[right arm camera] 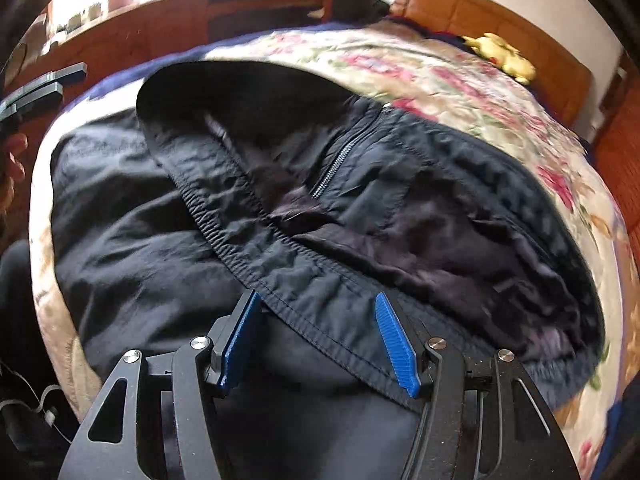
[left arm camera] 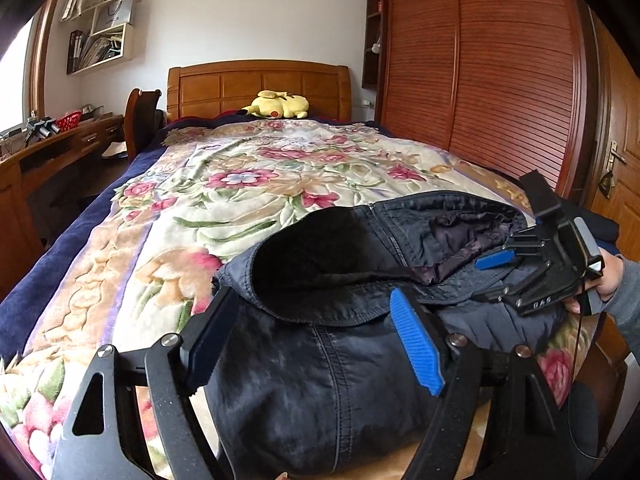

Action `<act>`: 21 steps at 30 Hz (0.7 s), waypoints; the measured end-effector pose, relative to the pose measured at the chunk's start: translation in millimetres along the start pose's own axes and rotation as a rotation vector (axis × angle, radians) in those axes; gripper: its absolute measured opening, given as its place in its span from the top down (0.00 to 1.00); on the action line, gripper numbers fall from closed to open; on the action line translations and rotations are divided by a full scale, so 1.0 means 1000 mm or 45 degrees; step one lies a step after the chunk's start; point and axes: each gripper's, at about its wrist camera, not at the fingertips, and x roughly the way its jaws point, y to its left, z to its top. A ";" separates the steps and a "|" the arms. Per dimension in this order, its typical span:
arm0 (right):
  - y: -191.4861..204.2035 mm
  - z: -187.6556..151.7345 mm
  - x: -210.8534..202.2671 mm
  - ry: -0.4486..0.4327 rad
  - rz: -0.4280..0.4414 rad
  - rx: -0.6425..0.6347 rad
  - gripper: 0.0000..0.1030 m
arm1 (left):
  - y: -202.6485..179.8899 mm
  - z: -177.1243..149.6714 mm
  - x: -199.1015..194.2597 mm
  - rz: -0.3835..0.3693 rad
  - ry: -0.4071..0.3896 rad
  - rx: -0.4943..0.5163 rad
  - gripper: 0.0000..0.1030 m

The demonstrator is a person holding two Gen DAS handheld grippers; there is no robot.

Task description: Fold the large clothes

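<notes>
A large black jacket (left arm camera: 320, 344) lies bunched at the near end of the bed, its zipper (left arm camera: 394, 240) and dark purple lining (left arm camera: 460, 236) showing. My left gripper (left arm camera: 312, 320) is open, its blue pads straddling the jacket's black collar fold. My right gripper (left arm camera: 496, 264) shows at the right over the lining, held by a hand. In the right wrist view the right gripper (right arm camera: 318, 320) is open, with the jacket's (right arm camera: 160, 240) elastic hem (right arm camera: 248, 236) running between its fingers. Neither grips the cloth.
The bed carries a floral blanket (left arm camera: 248, 184) over a navy sheet. A yellow plush toy (left arm camera: 280, 105) lies by the wooden headboard (left arm camera: 260, 84). A wooden desk (left arm camera: 60, 148) and chair stand at the left, a slatted wardrobe (left arm camera: 480, 72) at the right.
</notes>
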 end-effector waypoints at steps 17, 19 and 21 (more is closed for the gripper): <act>-0.020 0.073 0.030 -0.037 -0.139 -0.065 1.00 | 0.021 -0.013 0.004 0.016 -0.002 -0.038 0.23; -0.023 0.078 0.027 -0.072 -0.076 -0.039 1.00 | 0.024 -0.015 0.006 0.019 0.007 -0.037 0.23; -0.019 0.079 0.028 -0.112 -0.011 -0.032 0.98 | 0.025 -0.017 0.007 0.019 0.013 -0.039 0.23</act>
